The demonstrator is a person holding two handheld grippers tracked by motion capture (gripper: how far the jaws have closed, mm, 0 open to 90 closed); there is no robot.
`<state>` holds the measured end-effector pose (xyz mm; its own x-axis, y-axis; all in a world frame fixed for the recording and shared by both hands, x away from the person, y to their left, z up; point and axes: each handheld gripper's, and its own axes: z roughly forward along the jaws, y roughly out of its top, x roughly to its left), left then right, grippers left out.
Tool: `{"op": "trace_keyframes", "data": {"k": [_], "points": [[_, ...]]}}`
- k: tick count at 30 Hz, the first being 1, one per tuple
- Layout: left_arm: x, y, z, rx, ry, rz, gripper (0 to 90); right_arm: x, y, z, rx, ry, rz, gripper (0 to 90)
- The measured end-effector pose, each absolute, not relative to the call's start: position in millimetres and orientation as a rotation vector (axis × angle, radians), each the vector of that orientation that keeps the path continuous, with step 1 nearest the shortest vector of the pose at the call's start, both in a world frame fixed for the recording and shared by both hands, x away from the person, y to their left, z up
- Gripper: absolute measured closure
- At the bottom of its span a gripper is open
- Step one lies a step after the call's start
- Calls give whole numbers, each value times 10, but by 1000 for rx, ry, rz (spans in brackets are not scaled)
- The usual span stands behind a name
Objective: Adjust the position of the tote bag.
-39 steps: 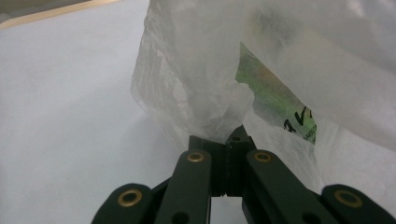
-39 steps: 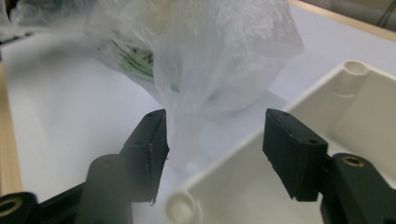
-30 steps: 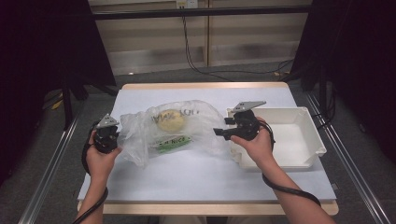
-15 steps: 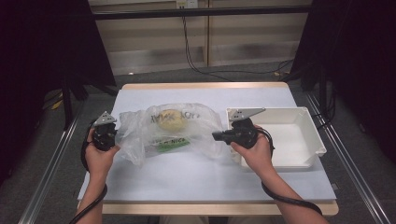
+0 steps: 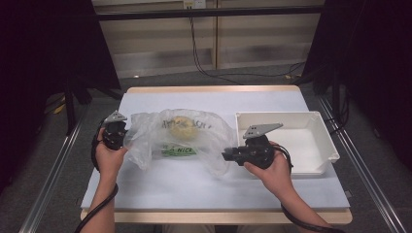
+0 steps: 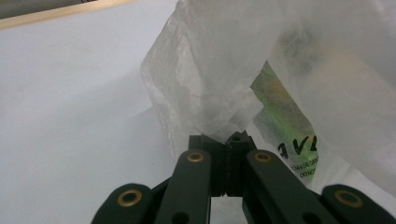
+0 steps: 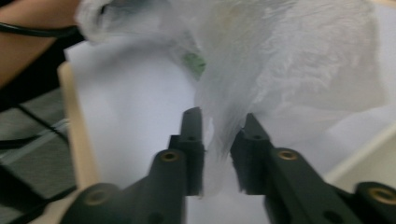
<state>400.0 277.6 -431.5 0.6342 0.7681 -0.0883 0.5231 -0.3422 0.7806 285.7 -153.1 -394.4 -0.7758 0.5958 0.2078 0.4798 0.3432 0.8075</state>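
Note:
A clear plastic bag (image 5: 184, 141) lies across the middle of the white table (image 5: 194, 189). Inside it are a round yellowish item (image 5: 182, 127) and a green label (image 5: 177, 151). My left gripper (image 5: 127, 138) holds the bag's left edge; in the left gripper view its jaws (image 6: 226, 142) are shut on a bunched fold of the bag (image 6: 224, 70). My right gripper (image 5: 228, 156) is at the bag's right end. Its jaws (image 7: 219, 126) have just been opening and stand apart, with a strip of the bag (image 7: 289, 70) hanging loose between them.
A white, shallow tray (image 5: 284, 115) stands on the right of the table, just behind my right hand. The table's wooden front edge (image 5: 218, 216) runs near the person's forearms. Metal rails run along both sides, and cables hang behind the table.
My right gripper has moved toward the person and a little left, off the tray's corner, dragging the bag's right end with it. Its jaws now stand apart. The left gripper has stayed put.

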Motion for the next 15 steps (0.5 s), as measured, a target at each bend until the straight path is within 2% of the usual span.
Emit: {"op": "trace_keyframes", "data": {"k": [2, 5, 7, 10, 15], "points": [[3983, 2791, -4306, 2022, 1012, 390, 893, 2897, -1563, -3930, 1001, 2430, 1363, 603], [3941, 2804, -4306, 2018, 1026, 414, 847, 2994, -1644, -3909, 1039, 2381, 1348, 499], [3913, 2824, -4313, 2038, 1029, 441, 753, 3083, -1671, -3906, 1064, 2361, 1313, 367], [3846, 2887, -4311, 2026, 1052, 456, 678, 3193, -1678, -3898, 1053, 2351, 1274, 342], [3710, 2966, -4321, 2017, 1068, 415, 586, 3354, -1613, -3894, 1010, 2362, 1309, 350]]}}
